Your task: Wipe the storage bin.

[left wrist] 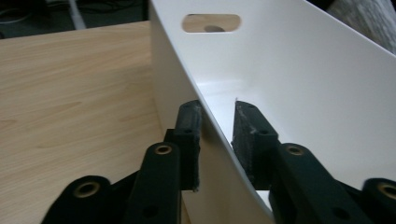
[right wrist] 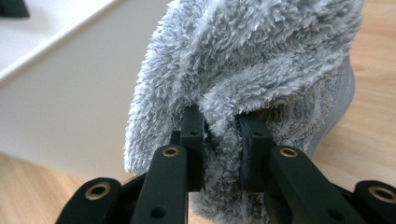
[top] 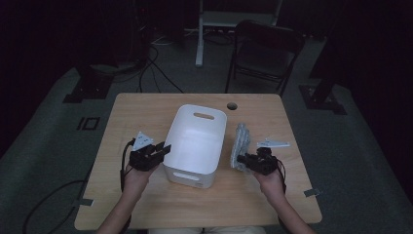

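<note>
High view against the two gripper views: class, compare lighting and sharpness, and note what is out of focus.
High view: dim, with the room behind nearly black and the white plastic bin the brightest thing. Left gripper view: bright and even, the bin's wall crisp, the near black jaws slightly soft. Right gripper view: well lit, the fluffy grey towel sharp in its fibres, the light wooden table behind blurred.

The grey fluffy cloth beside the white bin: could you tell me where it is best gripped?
Grip a raised fold at the near end of the grey cloth, coming from the person's side. The pile bunches into ridges there, and the right gripper already pinches one.
</note>
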Demonstrator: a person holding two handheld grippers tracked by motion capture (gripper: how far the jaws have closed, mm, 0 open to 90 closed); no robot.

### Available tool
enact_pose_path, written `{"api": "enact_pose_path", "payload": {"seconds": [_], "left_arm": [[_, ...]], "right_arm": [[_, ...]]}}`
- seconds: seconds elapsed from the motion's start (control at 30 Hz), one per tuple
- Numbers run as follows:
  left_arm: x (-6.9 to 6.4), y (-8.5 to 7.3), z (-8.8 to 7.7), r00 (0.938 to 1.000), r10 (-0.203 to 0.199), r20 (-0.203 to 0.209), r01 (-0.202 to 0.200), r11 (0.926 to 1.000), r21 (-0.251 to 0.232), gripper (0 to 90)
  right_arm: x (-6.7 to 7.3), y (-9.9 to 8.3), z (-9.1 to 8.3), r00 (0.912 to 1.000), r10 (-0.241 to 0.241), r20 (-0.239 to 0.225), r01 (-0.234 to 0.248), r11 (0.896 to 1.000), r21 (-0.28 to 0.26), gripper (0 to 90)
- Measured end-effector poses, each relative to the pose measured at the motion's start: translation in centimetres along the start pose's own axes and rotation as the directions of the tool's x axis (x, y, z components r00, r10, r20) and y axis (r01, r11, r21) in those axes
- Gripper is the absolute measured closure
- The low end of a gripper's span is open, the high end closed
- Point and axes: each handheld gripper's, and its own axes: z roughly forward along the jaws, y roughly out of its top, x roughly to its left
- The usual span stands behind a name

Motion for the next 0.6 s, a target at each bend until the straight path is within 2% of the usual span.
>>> {"api": "enact_pose_path", "payload": {"seconds": [0.17, 0.23, 0.33, 0.6], "left_arm": [[-1.1, -0.3, -0.4, 0.9996, 0.014, 0.024, -0.014, 0.9999, 0.001, 65.4], [-1.6, -0.5, -0.5, 0.9991, 0.008, 0.041, -0.008, 1.0, -0.005, 63.0], [-2.5, -0.7, -0.7, 0.9983, 0.023, 0.053, -0.023, 0.9997, -0.001, 58.9], [-3.9, -1.0, -1.1, 0.9932, 0.013, 0.116, -0.014, 0.9999, 0.009, 52.1]], "right_arm": [[-0.5, 0.4, -0.8, 0.9998, 0.014, 0.017, -0.014, 0.999, -0.035, 75.5], [-0.6, 0.5, -1.0, 0.9996, 0.019, 0.021, -0.018, 0.999, -0.043, 75.4], [-0.9, 0.7, -1.4, 0.9993, 0.028, 0.026, -0.026, 0.998, -0.053, 75.4], [-1.0, 0.9, -1.7, 0.999, 0.034, 0.027, -0.032, 0.997, -0.07, 75.4]]}}
